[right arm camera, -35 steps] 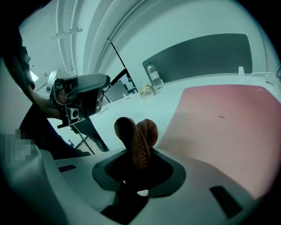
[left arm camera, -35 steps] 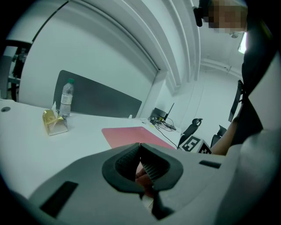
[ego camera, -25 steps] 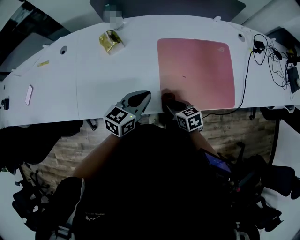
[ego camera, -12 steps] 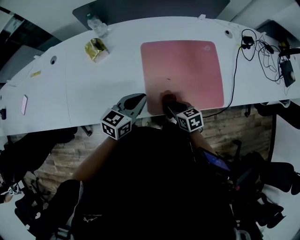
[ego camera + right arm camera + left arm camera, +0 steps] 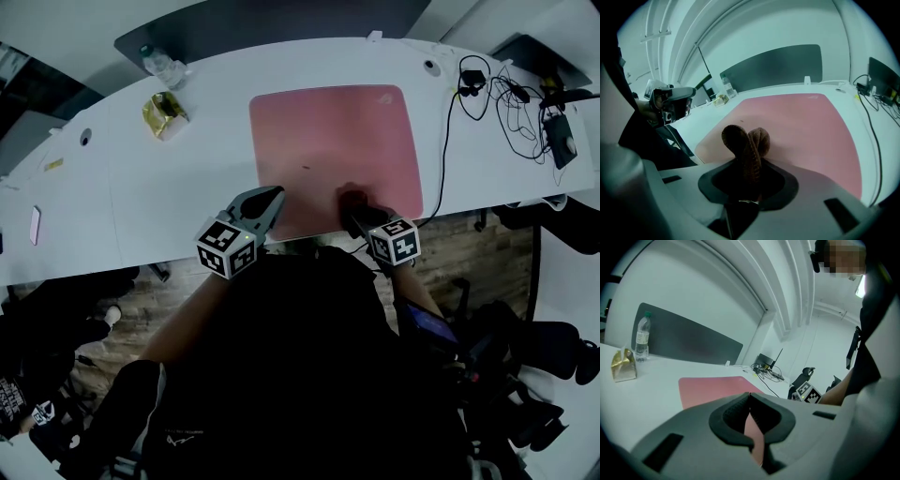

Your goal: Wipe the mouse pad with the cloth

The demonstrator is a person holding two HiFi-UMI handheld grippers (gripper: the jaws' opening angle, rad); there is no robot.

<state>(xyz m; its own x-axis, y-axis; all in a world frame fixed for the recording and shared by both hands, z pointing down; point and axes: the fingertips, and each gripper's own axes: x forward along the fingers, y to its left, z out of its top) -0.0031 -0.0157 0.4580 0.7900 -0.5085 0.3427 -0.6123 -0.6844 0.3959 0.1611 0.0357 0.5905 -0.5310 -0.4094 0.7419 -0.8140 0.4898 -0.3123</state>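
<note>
- The right gripper [image 5: 360, 216] has its jaws clamped on a brown cloth [image 5: 742, 141], whose bunched end sits over the near edge of the pink mouse pad [image 5: 333, 141].
- The left gripper [image 5: 271, 196] is at the pad's near left corner, its jaws closed on nothing.
- The pad lies on a white worktop [image 5: 187, 178].

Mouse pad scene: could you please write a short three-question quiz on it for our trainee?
1. Fill in: the left gripper has its jaws ___.
2. True or false: the right gripper holds the cloth over the mouse pad.
3. The bottle stands: A) on the mouse pad B) on the table, left of the mouse pad C) in the left gripper.
Key: 1 shut; 2 true; 3 B.
</note>
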